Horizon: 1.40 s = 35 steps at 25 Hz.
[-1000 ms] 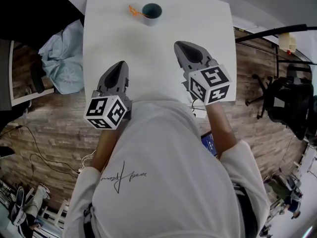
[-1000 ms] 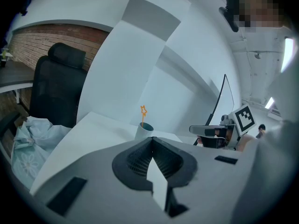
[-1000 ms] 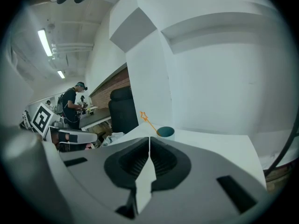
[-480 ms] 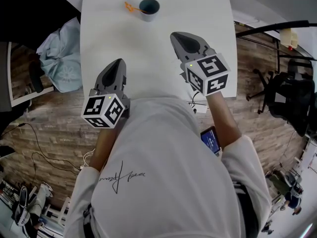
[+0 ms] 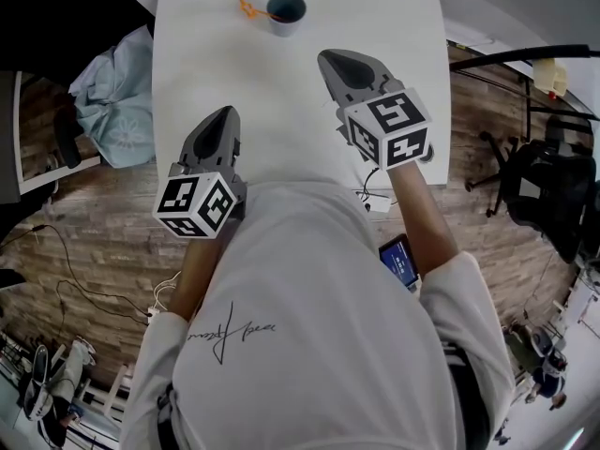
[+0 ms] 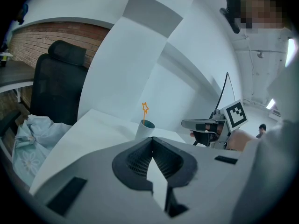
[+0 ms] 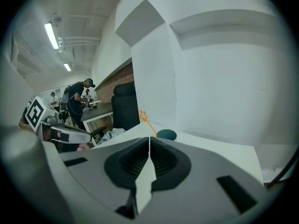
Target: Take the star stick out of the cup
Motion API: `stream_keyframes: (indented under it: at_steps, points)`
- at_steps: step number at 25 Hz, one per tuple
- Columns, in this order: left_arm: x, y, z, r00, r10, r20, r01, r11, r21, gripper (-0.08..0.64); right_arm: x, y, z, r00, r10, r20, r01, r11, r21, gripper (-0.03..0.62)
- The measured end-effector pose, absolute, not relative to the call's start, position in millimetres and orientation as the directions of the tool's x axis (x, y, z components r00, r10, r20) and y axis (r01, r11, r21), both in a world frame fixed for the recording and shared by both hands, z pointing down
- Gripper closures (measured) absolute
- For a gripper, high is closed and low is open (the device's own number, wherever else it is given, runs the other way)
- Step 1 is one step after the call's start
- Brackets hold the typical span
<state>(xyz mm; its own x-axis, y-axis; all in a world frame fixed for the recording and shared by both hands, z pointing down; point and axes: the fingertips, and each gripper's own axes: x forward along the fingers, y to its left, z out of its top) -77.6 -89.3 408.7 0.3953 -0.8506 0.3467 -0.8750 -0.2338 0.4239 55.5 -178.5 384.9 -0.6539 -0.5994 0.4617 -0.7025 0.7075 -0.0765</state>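
Note:
A dark teal cup (image 5: 285, 9) stands at the far edge of the white table (image 5: 281, 92). An orange star stick (image 5: 251, 9) leans out of it to the left. The cup (image 6: 145, 127) and star stick (image 6: 145, 110) also show far ahead in the left gripper view, and the cup (image 7: 167, 134) with its star stick (image 7: 145, 118) in the right gripper view. My left gripper (image 5: 222, 122) hangs over the table's near left part, shut and empty. My right gripper (image 5: 336, 63) is over the table's right middle, shut and empty, well short of the cup.
A black office chair (image 6: 56, 87) and a pale blue cloth (image 5: 117, 101) sit left of the table. Wood-look floor with cables surrounds it. Another chair (image 5: 544, 195) stands at the right. A phone (image 5: 398, 262) lies near the person's right arm. People stand at desks in the background (image 7: 77, 101).
Both grippers have crept forward over the table toward the cup, the right one more. Their jaws stay shut. The cup and stick have not moved on the table.

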Motion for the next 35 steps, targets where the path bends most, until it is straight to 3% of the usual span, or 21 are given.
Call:
stream_keyframes:
  at_steps: [35]
  points:
    - [-83,-95,421,0.373,-0.837,0.4,-0.881,-0.185,0.436,0.552,5,-223,416,-0.648,-0.572,0.503,-0.638,0.768,0.052,0.552]
